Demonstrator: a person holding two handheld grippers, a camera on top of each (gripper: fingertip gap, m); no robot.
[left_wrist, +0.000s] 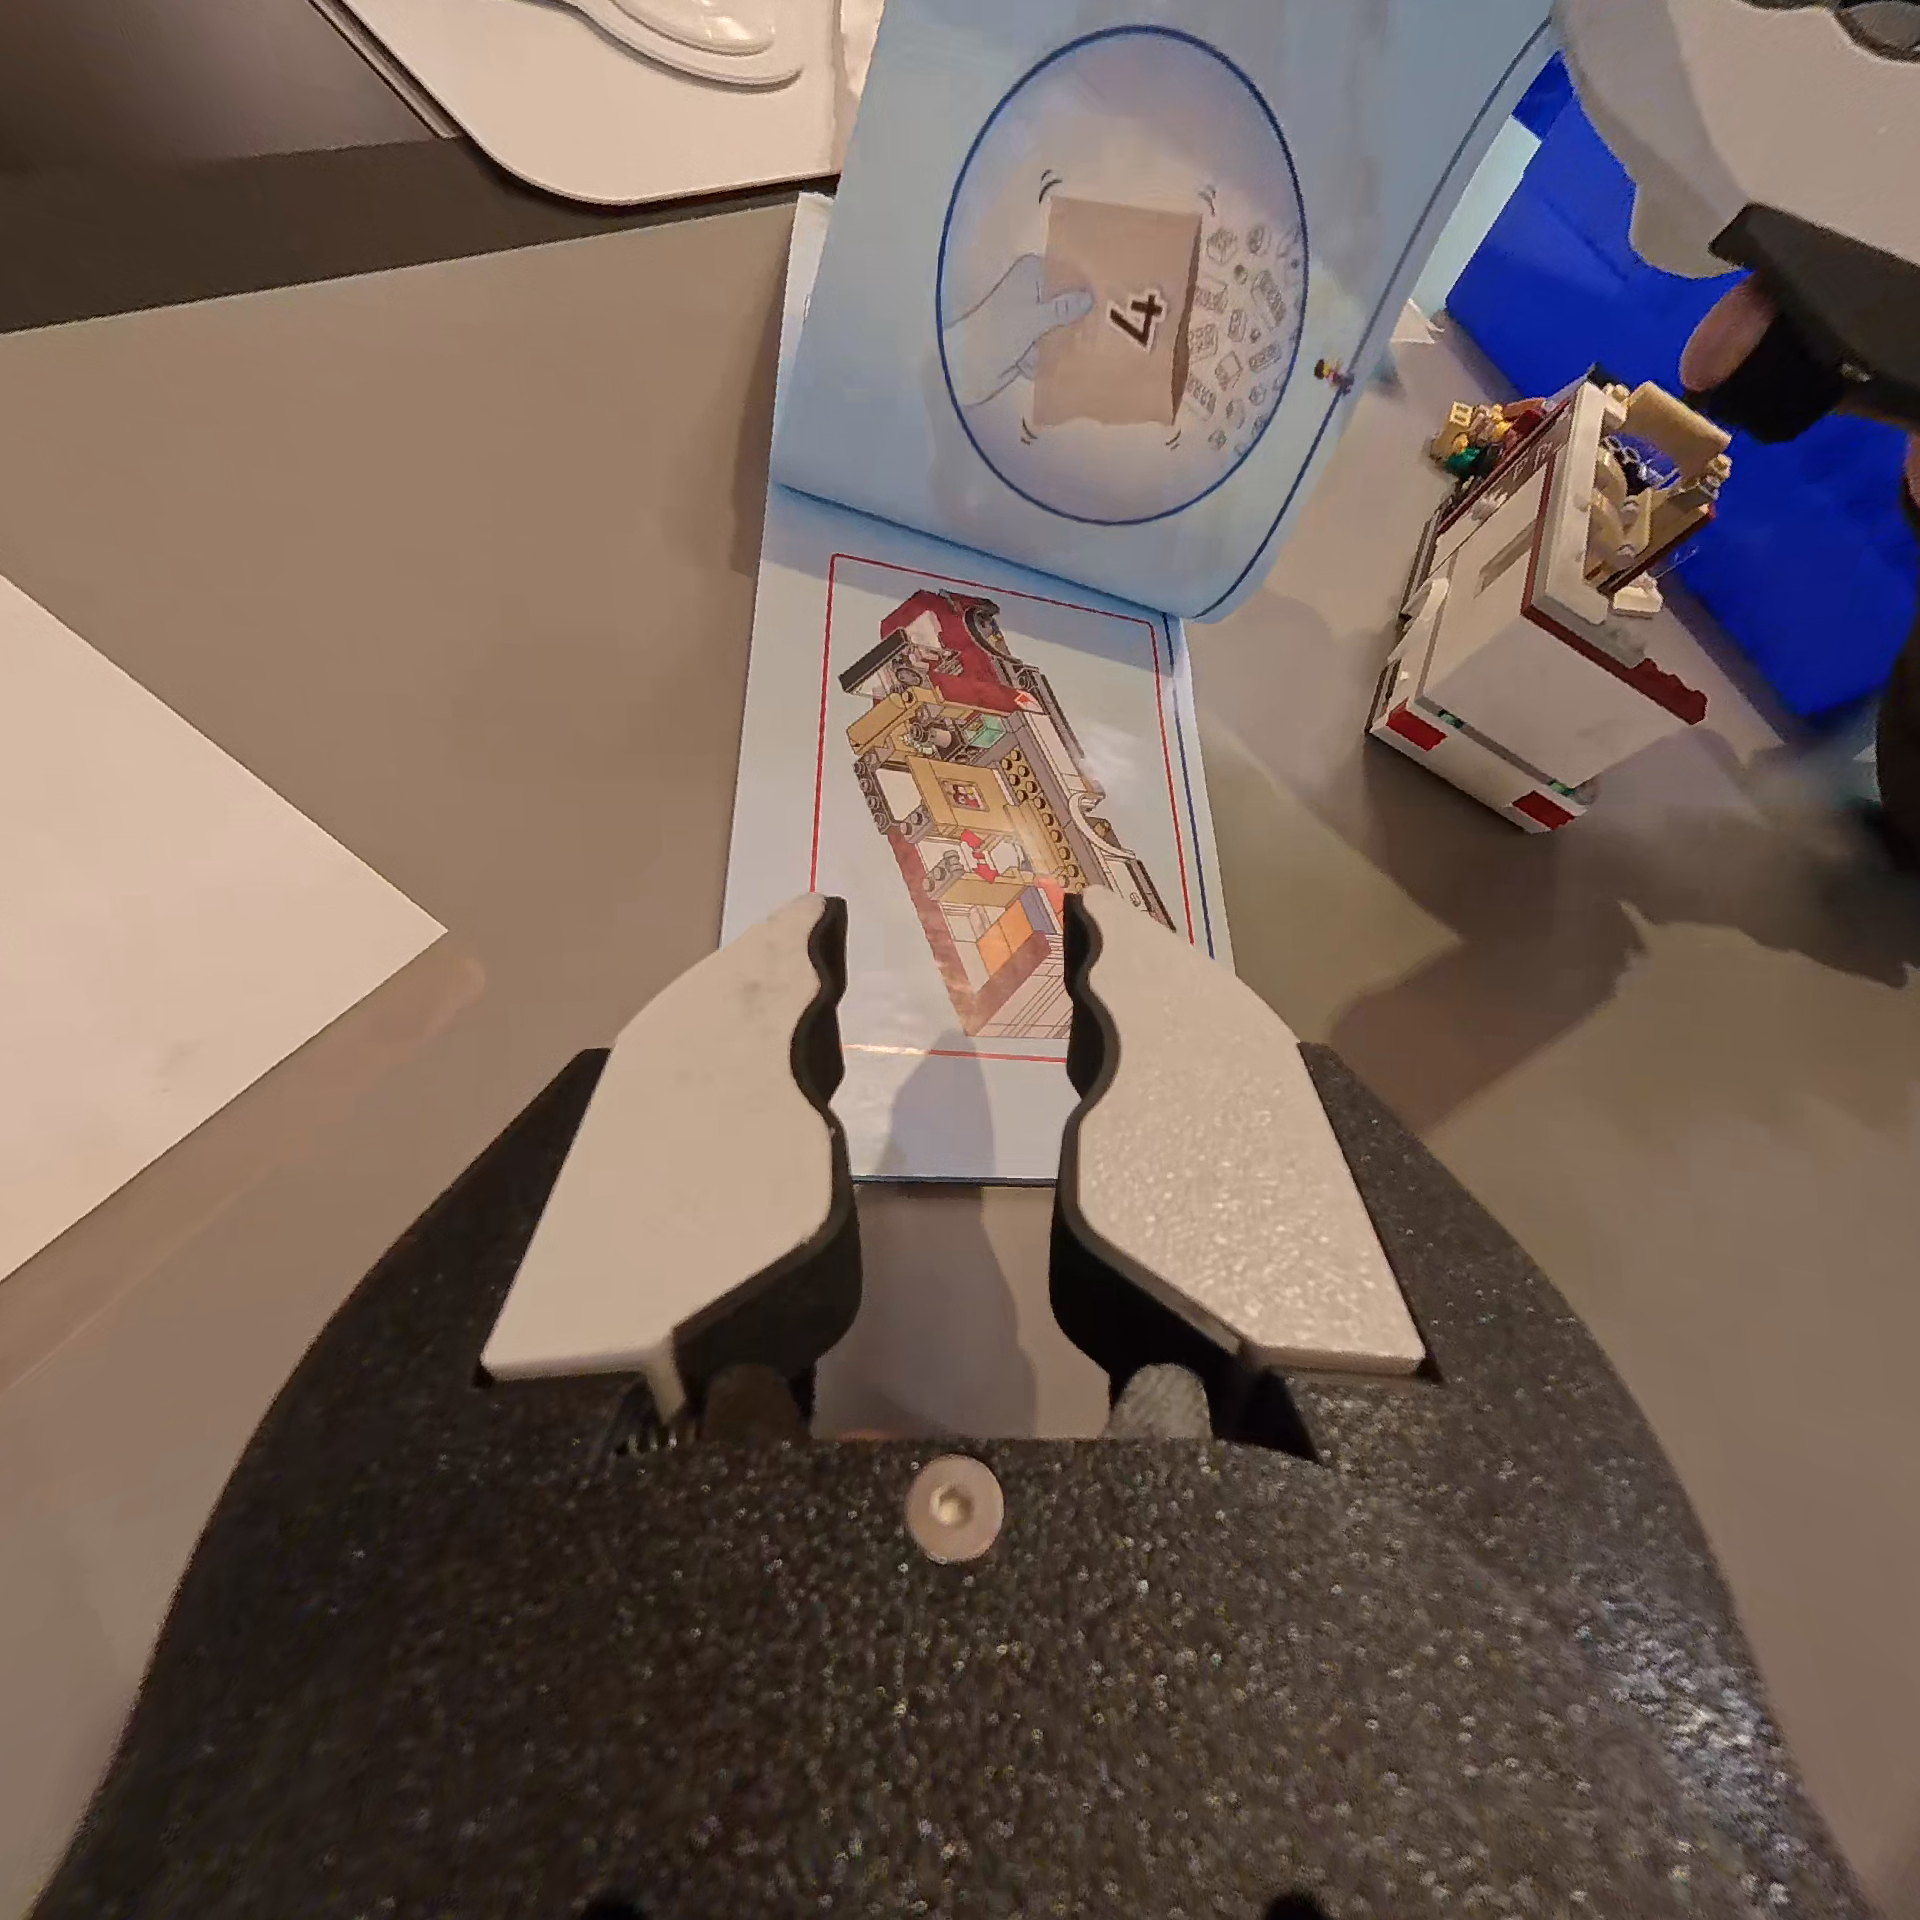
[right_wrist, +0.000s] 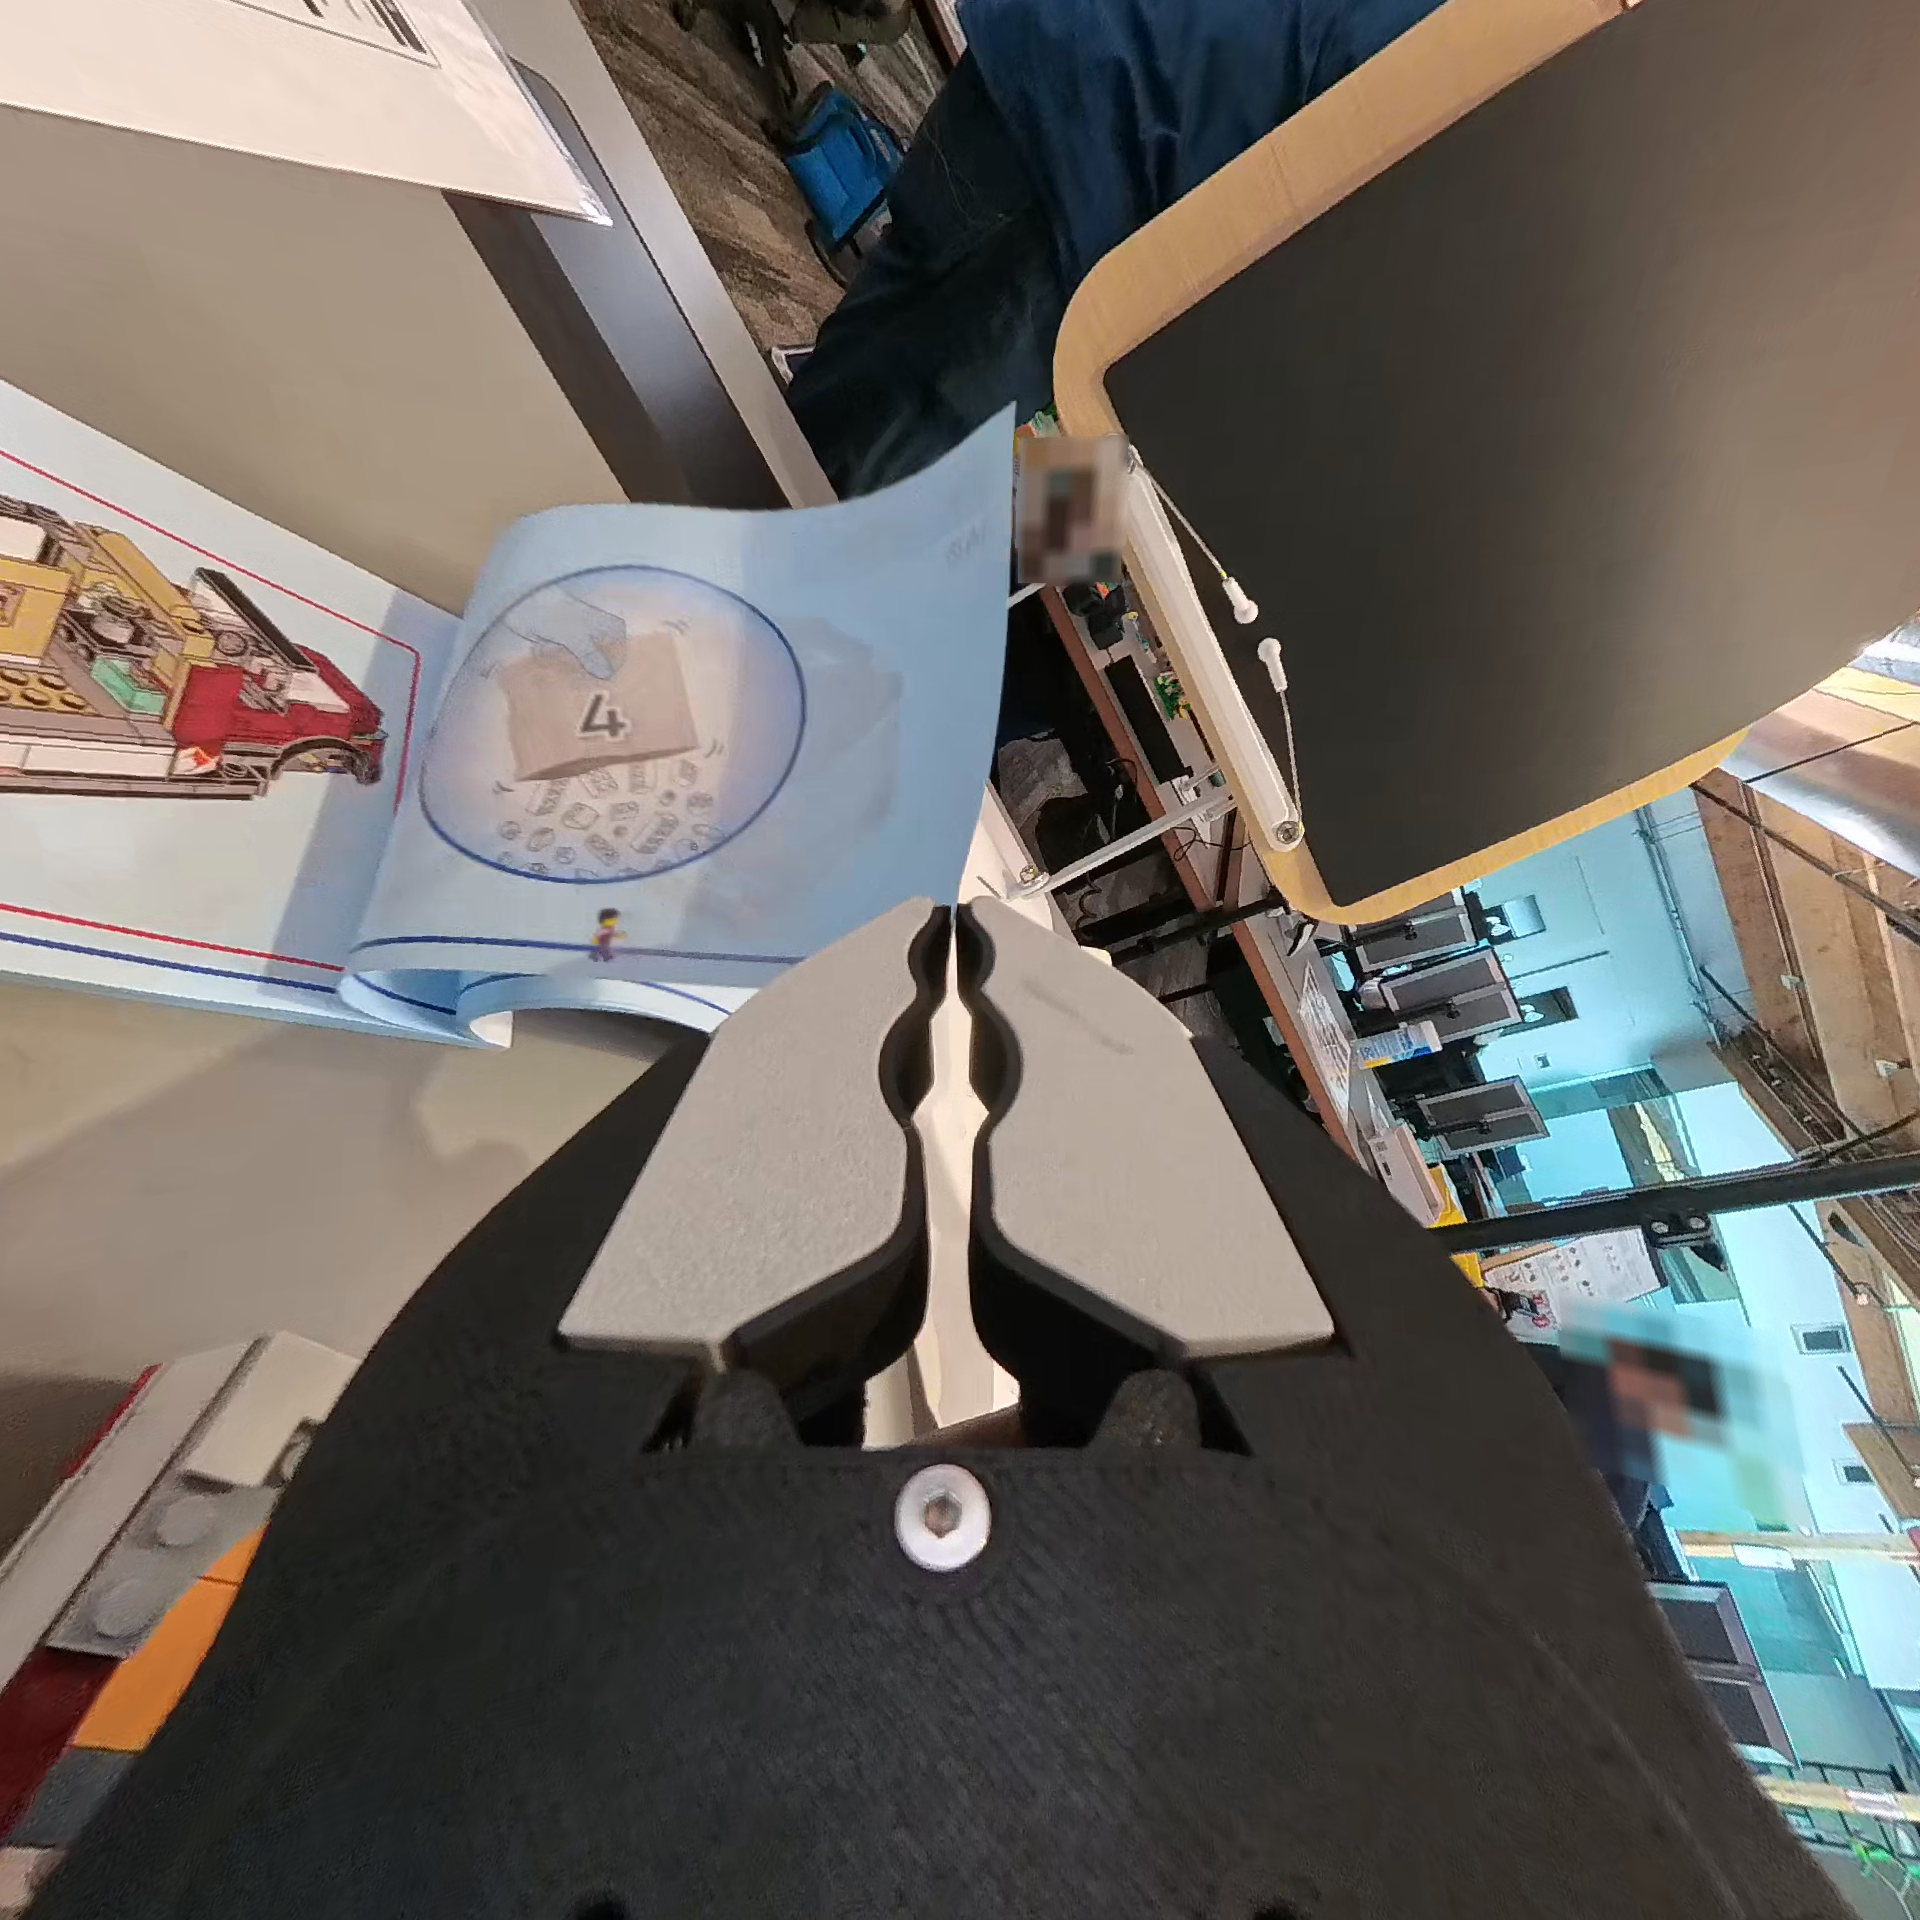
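Pale-blue paper, a lifted page (right_wrist: 727, 727) of the instruction booklet (left_wrist: 987, 1101), is pinched at its corner by the right gripper (right_wrist: 952, 914) (mid-turn, likely), while the left gripper (left_wrist: 954, 914) hovers open over the near page.

Pale blue booklet (left_wrist: 977, 1101); white-and-red brick model (left_wrist: 1538, 665)

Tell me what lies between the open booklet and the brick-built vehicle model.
In the left wrist view, only bare grey table separates the booklet from the model.
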